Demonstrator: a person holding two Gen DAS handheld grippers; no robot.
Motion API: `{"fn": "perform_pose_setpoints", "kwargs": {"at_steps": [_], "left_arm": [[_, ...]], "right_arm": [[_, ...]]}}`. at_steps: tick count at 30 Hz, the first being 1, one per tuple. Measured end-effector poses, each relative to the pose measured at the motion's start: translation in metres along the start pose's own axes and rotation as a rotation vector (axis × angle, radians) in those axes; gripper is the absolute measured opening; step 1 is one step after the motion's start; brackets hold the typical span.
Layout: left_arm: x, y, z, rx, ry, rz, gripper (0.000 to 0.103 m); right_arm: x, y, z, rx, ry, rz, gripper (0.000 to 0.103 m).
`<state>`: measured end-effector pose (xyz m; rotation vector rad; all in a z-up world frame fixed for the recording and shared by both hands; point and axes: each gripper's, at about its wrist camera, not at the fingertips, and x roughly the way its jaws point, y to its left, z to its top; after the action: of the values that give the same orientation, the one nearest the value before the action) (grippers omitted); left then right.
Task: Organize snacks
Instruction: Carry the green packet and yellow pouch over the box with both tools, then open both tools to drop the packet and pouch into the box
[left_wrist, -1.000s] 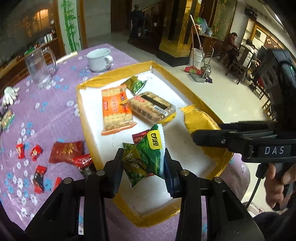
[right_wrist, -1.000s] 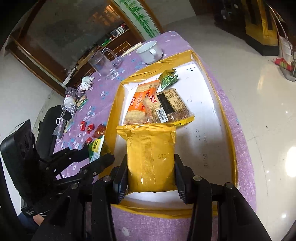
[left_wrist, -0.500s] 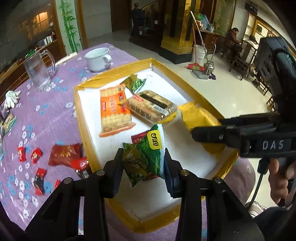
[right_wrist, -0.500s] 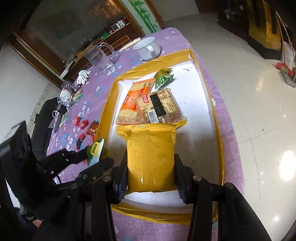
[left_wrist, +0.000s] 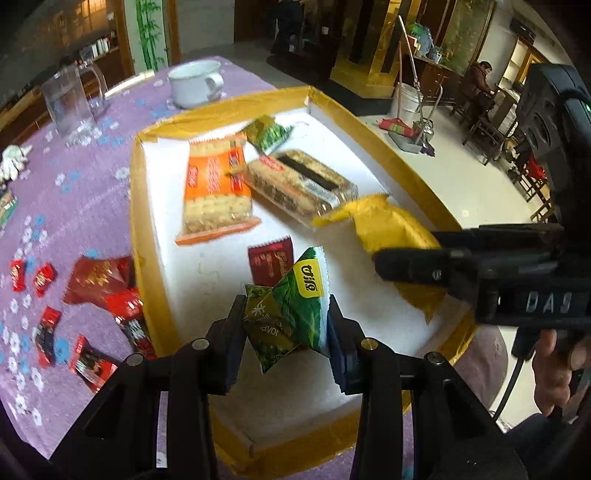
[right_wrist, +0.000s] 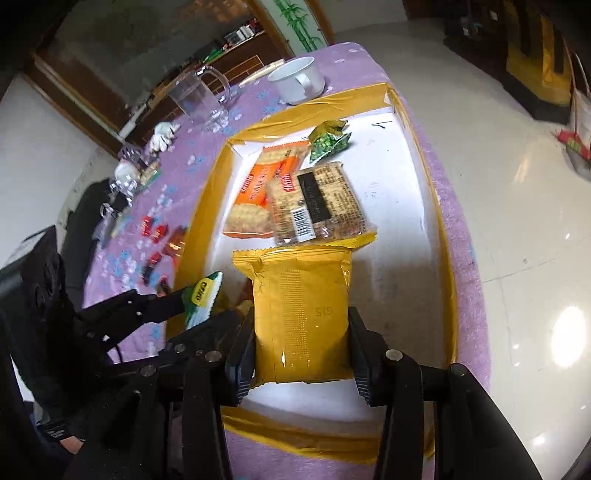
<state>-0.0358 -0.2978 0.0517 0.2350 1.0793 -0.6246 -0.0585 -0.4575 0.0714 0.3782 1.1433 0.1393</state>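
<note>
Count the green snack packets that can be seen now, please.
2. One green packet is held in the left gripper above the tray's near end; the other green packet lies at the tray's far end. Others may be hidden.

We see a green snack packet (left_wrist: 291, 310) with a yellow label, and a plain golden-yellow pouch (right_wrist: 301, 314). The tray (left_wrist: 144, 236) is white inside with a yellow taped rim. An orange cracker pack (left_wrist: 216, 192) lies in it. The worktop cloth (left_wrist: 74, 192) is purple (small white and blue flowers), scattered with red candies (left_wrist: 44, 278).
</note>
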Motion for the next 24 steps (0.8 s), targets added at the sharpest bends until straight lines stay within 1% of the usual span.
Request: {"fn": "perform_pose_setpoints", "kwargs": {"at_steps": [3, 7, 9, 10, 12, 14, 18, 21, 24], "left_arm": [[-0.001, -0.003, 0.002, 0.050, 0.012, 0.013, 0.037], [0.004, -0.003, 0.002, 0.081, 0.009, 0.011, 0.037], [0.010, -0.001, 0.001, 0.070, 0.023, 0.015, 0.037], [0.011, -0.001, 0.001, 0.048, 0.033, 0.005, 0.037], [0.006, -0.002, 0.003, 0.033, 0.026, -0.012, 0.037], [0.004, -0.007, 0.006, 0.045, 0.012, 0.010, 0.037], [0.010, -0.010, 0.003, 0.014, 0.024, 0.030, 0.037], [0.015, -0.009, -0.002, -0.003, 0.035, 0.026, 0.037], [0.012, -0.010, -0.003, 0.027, 0.048, 0.037, 0.039]], "right_arm": [[-0.003, -0.001, 0.000, 0.017, -0.008, -0.003, 0.045], [0.001, 0.000, -0.003, 0.022, -0.022, -0.014, 0.045], [0.005, -0.001, -0.006, 0.018, -0.026, -0.025, 0.045], [0.006, -0.002, -0.007, 0.017, -0.023, -0.036, 0.045], [0.003, -0.001, -0.006, 0.002, -0.009, -0.036, 0.045], [0.000, -0.001, -0.003, -0.021, -0.010, -0.048, 0.045], [0.005, -0.004, 0.000, -0.050, 0.028, -0.053, 0.045], [0.011, -0.001, -0.003, -0.095, 0.047, -0.086, 0.045], [0.012, 0.002, -0.003, -0.108, 0.044, -0.106, 0.047]]}}
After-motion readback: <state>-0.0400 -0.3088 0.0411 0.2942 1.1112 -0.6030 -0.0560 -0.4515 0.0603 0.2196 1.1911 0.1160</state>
